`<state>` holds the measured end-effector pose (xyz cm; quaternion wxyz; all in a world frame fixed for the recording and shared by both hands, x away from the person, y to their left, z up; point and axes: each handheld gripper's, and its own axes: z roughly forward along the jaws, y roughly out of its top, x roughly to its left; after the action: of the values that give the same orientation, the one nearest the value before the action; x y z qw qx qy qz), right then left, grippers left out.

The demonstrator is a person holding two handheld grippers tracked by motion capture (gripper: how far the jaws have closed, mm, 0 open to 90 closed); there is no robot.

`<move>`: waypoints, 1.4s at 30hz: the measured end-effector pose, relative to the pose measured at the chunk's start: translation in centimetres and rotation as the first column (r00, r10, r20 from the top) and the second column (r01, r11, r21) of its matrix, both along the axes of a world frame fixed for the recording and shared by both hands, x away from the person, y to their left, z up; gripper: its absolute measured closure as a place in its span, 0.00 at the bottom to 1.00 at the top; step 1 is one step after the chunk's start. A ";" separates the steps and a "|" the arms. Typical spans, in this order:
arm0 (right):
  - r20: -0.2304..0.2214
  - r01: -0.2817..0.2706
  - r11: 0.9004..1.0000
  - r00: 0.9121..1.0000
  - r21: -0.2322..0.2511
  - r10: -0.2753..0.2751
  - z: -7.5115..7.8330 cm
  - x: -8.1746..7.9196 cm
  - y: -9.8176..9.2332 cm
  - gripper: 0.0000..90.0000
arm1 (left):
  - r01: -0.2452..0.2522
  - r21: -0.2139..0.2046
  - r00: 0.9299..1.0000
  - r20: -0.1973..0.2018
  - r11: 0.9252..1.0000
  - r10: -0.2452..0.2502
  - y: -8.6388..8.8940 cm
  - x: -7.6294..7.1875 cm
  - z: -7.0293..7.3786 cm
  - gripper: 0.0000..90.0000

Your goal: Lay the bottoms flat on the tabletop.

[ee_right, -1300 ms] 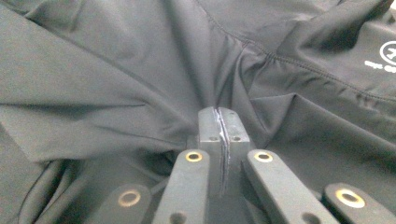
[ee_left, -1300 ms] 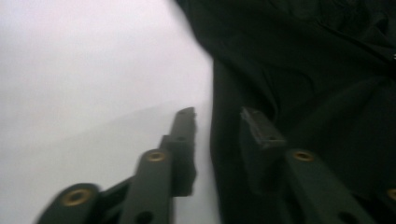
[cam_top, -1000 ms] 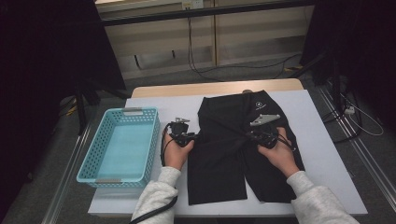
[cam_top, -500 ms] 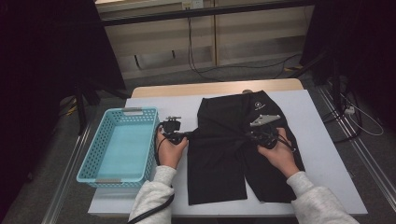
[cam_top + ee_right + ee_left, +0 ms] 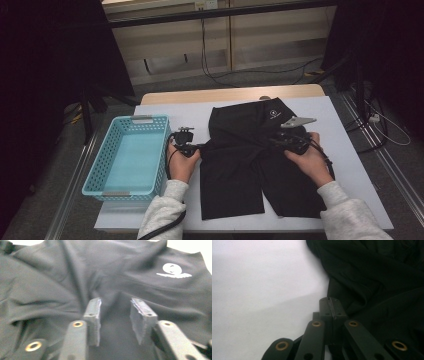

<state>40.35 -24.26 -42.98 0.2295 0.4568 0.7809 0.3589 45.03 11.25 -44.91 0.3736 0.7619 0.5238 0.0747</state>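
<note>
The high view looks forward and down on the counter; both gripper views sit close over the same black shorts.

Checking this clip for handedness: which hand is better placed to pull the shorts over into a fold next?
Left, probably. The left tongs are shut at the left edge of the black shorts, apparently pinching the fabric. The right tongs have just been opening and stand apart above the cloth, gripping nothing, so they would need to regrasp.

Shorts hem beneath forearms
</note>
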 end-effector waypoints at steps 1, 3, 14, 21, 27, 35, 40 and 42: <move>-0.001 0.023 1.000 1.000 -0.004 -0.023 0.1 0.1 -0.7 0.63 | 0.003 -0.001 1.000 -0.005 1.000 -0.003 0.1 0.0 -0.1 1.00; -0.003 0.083 0.997 0.997 0.001 -0.083 0.0 0.3 -2.2 0.59 | 0.004 0.003 1.000 -0.007 1.000 -0.004 0.0 0.1 -0.2 1.00; -0.026 0.281 0.960 0.960 0.006 -0.280 -2.0 1.6 -7.9 0.59 | 0.009 0.012 1.000 -0.017 1.000 -0.009 -0.1 0.1 -0.6 1.00; -0.089 0.280 0.959 0.957 0.038 -0.276 -3.3 2.2 -8.7 0.93 | 0.009 0.005 1.000 -0.015 1.000 -0.009 -0.1 0.2 -0.7 1.00; -0.104 0.316 0.948 0.945 0.041 -0.310 -3.0 1.3 -10.4 1.00 | 0.008 -0.006 1.000 -0.010 1.000 -0.008 0.0 0.3 -0.7 1.00; -0.095 0.353 0.934 0.933 0.064 -0.346 -2.8 -0.1 -12.2 1.00 | -0.009 -0.033 0.999 0.035 0.999 0.010 0.2 0.8 -0.1 0.79; -0.046 0.311 0.948 0.950 0.064 -0.309 -2.1 0.4 -10.5 0.75 | 0.036 -0.007 0.998 0.057 0.999 -0.035 -0.7 1.5 -0.7 0.68; -0.046 0.314 0.948 0.949 0.055 -0.312 -2.2 0.8 -9.9 0.68 | 0.046 -0.002 0.996 0.070 0.999 -0.046 -1.1 1.8 -1.0 0.67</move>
<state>41.16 -34.18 -45.20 0.2549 0.5882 0.6914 0.3333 46.80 10.13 -45.95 0.3949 0.7699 0.4929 0.0916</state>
